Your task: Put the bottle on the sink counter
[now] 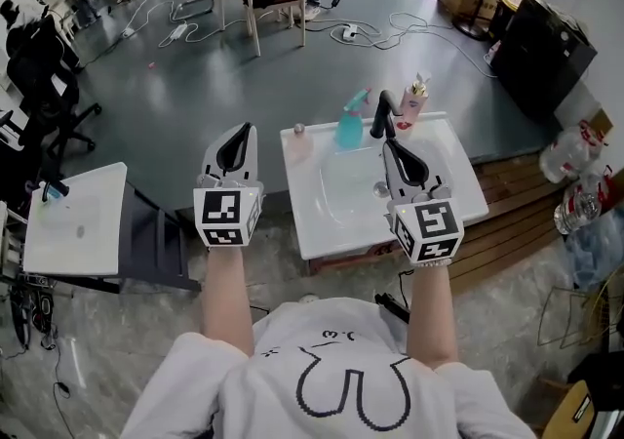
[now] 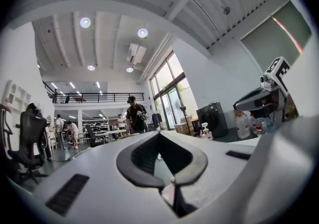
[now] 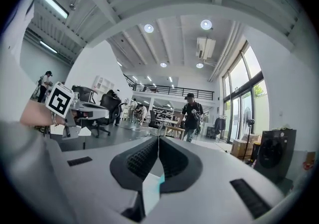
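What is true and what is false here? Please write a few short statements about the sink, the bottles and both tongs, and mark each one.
1. A teal spray bottle stands at the back edge of the sink. True.
2. The left tongs hold a bottle. False: they are shut with nothing between them.
3. The right tongs are wide open. False: they are shut and empty.
4. The faucet is black. True.

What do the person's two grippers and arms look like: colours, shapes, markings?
Both the left gripper and right gripper are light grey with black ribbed pads, each carrying a cube of black-and-white square markers. The person wears a white short-sleeved T-shirt.
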`<state>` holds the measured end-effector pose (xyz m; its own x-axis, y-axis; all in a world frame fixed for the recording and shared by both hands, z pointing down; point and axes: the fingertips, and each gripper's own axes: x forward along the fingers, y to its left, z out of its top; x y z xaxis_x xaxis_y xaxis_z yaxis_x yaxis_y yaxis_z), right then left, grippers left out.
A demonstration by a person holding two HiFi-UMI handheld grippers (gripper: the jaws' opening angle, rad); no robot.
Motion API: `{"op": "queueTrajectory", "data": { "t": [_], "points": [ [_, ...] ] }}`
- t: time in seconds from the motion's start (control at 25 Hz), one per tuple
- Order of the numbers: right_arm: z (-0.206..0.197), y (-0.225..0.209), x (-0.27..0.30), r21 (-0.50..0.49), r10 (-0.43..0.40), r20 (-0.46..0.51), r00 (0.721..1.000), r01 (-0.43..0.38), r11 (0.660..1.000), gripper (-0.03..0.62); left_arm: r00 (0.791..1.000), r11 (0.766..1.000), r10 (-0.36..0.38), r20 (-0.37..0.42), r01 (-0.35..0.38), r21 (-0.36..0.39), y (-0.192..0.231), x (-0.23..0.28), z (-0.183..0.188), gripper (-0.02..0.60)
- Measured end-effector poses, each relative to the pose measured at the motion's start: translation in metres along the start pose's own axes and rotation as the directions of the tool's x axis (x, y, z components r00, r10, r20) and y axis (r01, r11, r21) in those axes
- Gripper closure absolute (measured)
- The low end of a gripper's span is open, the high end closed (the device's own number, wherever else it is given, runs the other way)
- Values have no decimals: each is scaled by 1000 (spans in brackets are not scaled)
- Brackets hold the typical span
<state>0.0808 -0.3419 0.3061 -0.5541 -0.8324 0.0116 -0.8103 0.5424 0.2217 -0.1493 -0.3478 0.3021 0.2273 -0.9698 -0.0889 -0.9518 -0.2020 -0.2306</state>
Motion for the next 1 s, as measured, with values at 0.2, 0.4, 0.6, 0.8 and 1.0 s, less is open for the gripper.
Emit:
{"op": "queueTrajectory", "data": {
  "t": [0.2, 0.4, 0.6, 0.8, 1.0],
  "points": [
    [20, -1, 1, -57, -20, 50, 999, 23, 998, 563, 999, 999, -11, 31, 10, 31, 2, -5, 13, 572],
    [35, -4, 2, -47, -49, 87, 995, 53, 997, 565, 998, 999, -13, 55, 11, 48, 6, -8, 23, 572],
    [36, -5, 3, -39, -59, 89, 994, 63, 997, 565, 997, 999, -7, 76, 4, 42, 13, -10, 28, 572],
    [39, -3, 4, -44, -58, 92, 994, 63, 997, 565, 996, 1000, -10, 84, 7, 28, 17, -10, 30, 572],
    [39, 0, 4, -51, -47, 87, 995, 52, 997, 565, 996, 999, -24, 90, 20, 42, 14, -8, 33, 572]
  ]
}}
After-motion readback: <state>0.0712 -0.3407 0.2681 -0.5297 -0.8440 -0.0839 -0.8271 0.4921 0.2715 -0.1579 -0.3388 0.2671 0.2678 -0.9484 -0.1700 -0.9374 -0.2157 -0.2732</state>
